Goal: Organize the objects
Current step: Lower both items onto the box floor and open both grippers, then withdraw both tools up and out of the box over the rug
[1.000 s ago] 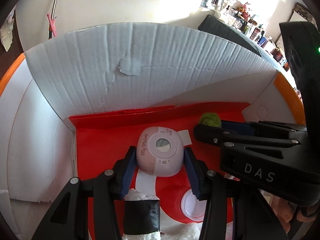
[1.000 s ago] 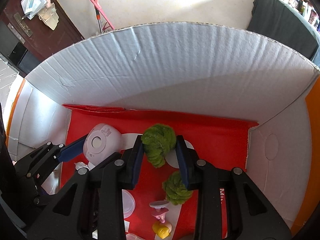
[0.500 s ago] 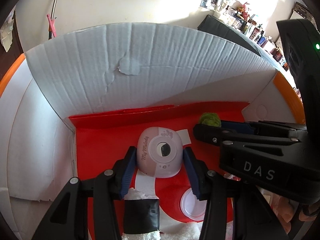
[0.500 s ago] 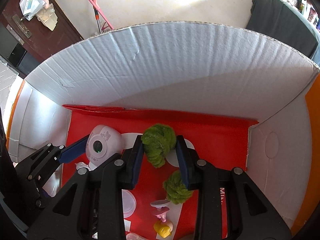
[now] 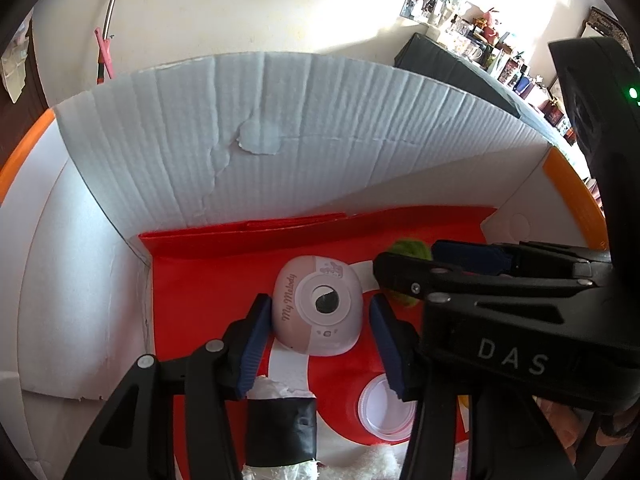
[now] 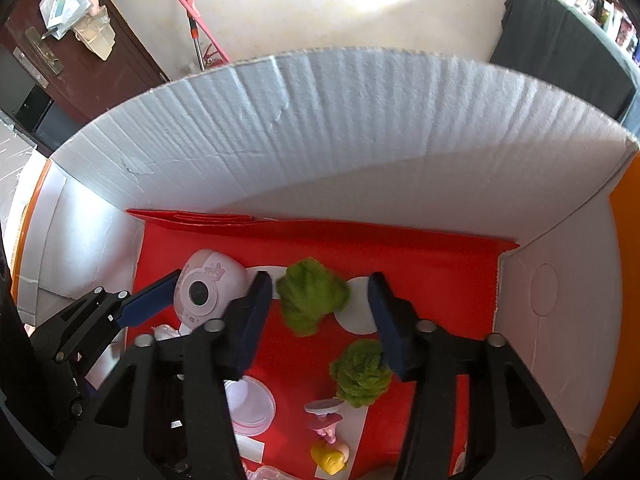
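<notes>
A pink toy camera point(image 5: 320, 316) lies on the red floor of a white cardboard box point(image 5: 280, 140). My left gripper point(image 5: 318, 300) straddles it, open, with a gap at the right pad. In the right wrist view a fluffy green pompom point(image 6: 310, 294) rests on the red floor between the pads of my right gripper point(image 6: 318, 280). Those jaws are opening and neither pad touches it. A second green pompom point(image 6: 362, 372) lies nearer, under the right finger. The camera point(image 6: 208, 288) and one left finger point(image 6: 148, 300) show at the left.
The box's tall corrugated walls point(image 6: 360, 140) close in the far side and both ends. On the floor lie a white round lid point(image 6: 248, 400), a pink toy point(image 6: 324, 420), a yellow toy point(image 6: 328, 456) and a black-wrapped white roll point(image 5: 280, 428).
The right jaws have spread off the green pompom, which now lies loose between them. The left jaws widened a little and the pink camera tipped slightly. Neither hand moved.
</notes>
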Demonstrator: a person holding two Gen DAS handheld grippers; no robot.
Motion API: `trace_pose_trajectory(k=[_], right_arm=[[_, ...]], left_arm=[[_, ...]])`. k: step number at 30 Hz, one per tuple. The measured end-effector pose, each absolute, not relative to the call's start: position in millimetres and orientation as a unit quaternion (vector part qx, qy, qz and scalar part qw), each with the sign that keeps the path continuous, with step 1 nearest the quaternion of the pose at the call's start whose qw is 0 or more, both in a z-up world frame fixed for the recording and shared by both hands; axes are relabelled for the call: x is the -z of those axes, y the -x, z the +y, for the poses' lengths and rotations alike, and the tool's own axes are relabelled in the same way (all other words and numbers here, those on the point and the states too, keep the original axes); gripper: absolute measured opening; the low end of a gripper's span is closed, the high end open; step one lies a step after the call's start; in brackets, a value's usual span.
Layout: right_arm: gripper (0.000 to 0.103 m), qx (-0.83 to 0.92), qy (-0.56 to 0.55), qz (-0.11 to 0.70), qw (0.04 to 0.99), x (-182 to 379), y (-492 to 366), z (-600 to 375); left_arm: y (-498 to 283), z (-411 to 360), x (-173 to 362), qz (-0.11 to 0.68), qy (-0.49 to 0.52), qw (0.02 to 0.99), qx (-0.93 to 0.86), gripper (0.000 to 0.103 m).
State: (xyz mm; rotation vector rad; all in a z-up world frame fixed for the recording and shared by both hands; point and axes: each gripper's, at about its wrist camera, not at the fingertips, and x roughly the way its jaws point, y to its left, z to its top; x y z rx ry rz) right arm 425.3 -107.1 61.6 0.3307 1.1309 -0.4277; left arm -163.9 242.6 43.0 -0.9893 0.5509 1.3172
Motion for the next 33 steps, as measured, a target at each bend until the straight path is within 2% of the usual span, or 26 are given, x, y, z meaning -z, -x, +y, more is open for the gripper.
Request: trace_pose_trajectory(k=[6, 9, 17, 20, 25, 28, 33], right_arm=[[0.050, 0.202, -0.154, 0.527, 0.811, -62, -423, -106], [0.050, 0.202, -0.157, 0.523, 0.813, -65, -420, -106], [0.051, 0.203, -0.161, 0.509, 0.821, -80, -412, -99], [0.057, 0.205, -0.157, 0.501, 0.826, -88, -405, -94], [0.058, 0.207, -0.152, 0.486, 0.835, -102, -392, -90], [0.060, 0.204, -0.152, 0.477, 0.841, -112, -384, -81], [0.065, 0.201, -0.142, 0.461, 0.852, -128, -370, -68]], left_arm=[[164, 240, -48, 0.241, 0.429, 0.649, -0.581, 0.053], [166, 237, -51, 0.239, 0.426, 0.651, -0.582, 0.061], [162, 221, -66, 0.240, 0.404, 0.659, -0.587, 0.061], [162, 211, -72, 0.238, 0.396, 0.662, -0.591, 0.067], [164, 189, -85, 0.227, 0.384, 0.665, -0.599, 0.069], [166, 176, -93, 0.217, 0.383, 0.666, -0.602, 0.077], [163, 162, -108, 0.210, 0.364, 0.675, -0.607, 0.082]])
